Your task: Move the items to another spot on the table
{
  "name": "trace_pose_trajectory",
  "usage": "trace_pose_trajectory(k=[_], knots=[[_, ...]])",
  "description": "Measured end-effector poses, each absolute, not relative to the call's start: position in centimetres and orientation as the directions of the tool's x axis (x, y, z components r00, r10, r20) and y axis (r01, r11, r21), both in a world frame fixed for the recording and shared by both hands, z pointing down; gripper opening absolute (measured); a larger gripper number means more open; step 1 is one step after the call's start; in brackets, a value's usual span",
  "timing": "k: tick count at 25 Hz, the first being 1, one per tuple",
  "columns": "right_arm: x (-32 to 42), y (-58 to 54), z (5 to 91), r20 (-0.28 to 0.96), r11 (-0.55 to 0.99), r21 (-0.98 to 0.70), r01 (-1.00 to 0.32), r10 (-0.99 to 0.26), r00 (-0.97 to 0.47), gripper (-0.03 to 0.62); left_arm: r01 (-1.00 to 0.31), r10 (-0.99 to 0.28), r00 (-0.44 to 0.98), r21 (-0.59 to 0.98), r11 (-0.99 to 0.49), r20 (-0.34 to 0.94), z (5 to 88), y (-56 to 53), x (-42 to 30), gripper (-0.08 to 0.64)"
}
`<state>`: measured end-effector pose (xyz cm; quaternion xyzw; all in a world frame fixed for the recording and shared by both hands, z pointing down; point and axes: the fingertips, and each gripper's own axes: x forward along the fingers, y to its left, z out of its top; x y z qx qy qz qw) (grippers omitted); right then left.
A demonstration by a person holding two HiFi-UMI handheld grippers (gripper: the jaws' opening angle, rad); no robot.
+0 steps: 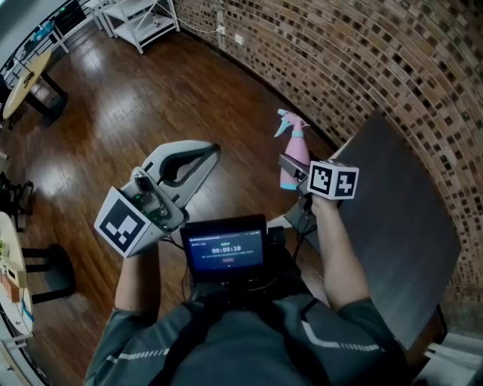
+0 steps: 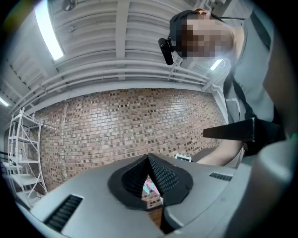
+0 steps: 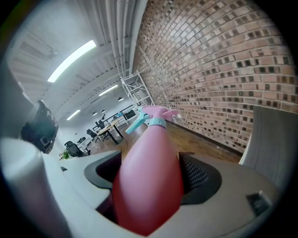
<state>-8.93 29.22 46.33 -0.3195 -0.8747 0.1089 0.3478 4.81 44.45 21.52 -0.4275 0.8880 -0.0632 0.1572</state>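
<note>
A pink spray bottle (image 1: pixel 296 147) with a teal trigger is held up in the air, just left of the dark grey table (image 1: pixel 392 226). My right gripper (image 1: pixel 293 170) is shut on the bottle's body. In the right gripper view the pink spray bottle (image 3: pixel 149 186) fills the space between the jaws of the right gripper (image 3: pixel 150 172), nozzle pointing away. My left gripper (image 1: pixel 213 149) is raised over the wooden floor at the left, shut with nothing in it. In the left gripper view the left gripper (image 2: pixel 148 160) has its ribbed pads meeting at the tip. The tabletop shows no other item.
A curved brick wall (image 1: pixel 362 60) runs behind the table. A white shelf rack (image 1: pixel 139 19) stands far back, and a round table (image 1: pixel 26 75) is at the far left. A small screen (image 1: pixel 226 252) sits on the person's chest.
</note>
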Motion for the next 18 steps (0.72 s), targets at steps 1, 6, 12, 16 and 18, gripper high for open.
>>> trace_pose_trajectory(k=[1,6,12,16,18], knots=[[-9.1,30.3,45.6,0.533,0.768,-0.401,0.500,0.639,-0.555,0.393,-0.735,-0.772,-0.590,-0.239,0.635,-0.236,21.6,45.5,4.6,-0.003],[-10.9,34.4,41.1,0.477,0.750,-0.357,0.557,0.659,-0.582,0.393,-0.716,-0.751,-0.612,-0.229,0.659,-0.248,21.3,49.3,2.6,-0.003],[-14.1,36.7,39.5,0.454,0.749,-0.356,0.559,0.661,-0.597,0.393,-0.712,-0.751,-0.615,-0.238,0.660,-0.242,19.9,52.0,-1.6,-0.003],[-16.7,35.4,42.1,0.448,0.789,-0.354,0.501,0.614,-0.650,0.393,-0.734,-0.770,-0.585,-0.237,0.636,-0.254,21.8,52.1,-4.4,-0.004],[-18.8,34.1,42.8,0.438,0.809,-0.375,0.452,0.585,-0.683,0.393,-0.762,-0.795,-0.559,-0.230,0.605,-0.236,22.3,51.5,-6.7,-0.003]])
